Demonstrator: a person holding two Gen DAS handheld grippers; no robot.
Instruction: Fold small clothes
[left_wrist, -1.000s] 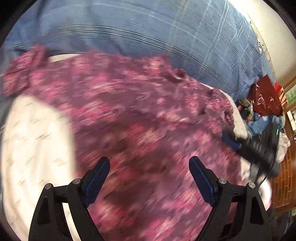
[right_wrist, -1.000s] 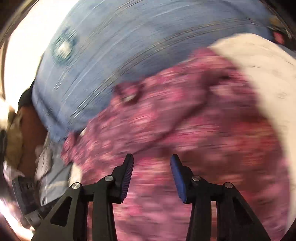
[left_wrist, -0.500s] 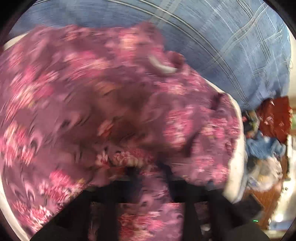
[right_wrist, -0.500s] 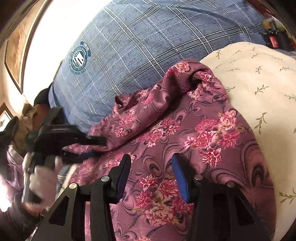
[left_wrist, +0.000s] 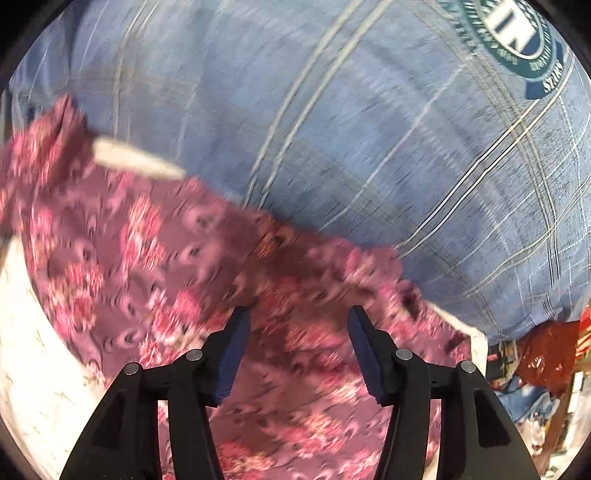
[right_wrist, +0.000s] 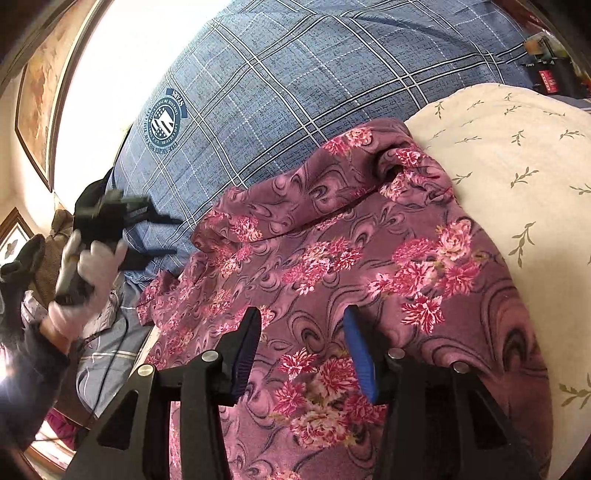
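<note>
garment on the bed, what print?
The garment is mauve-purple with pink-red flower clusters and dark swirls; the right wrist view shows it sharpest.

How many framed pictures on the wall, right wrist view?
2: a large framed picture at upper left beside the bright window, and a smaller frame lower at the left edge. Others may be out of view.
</note>
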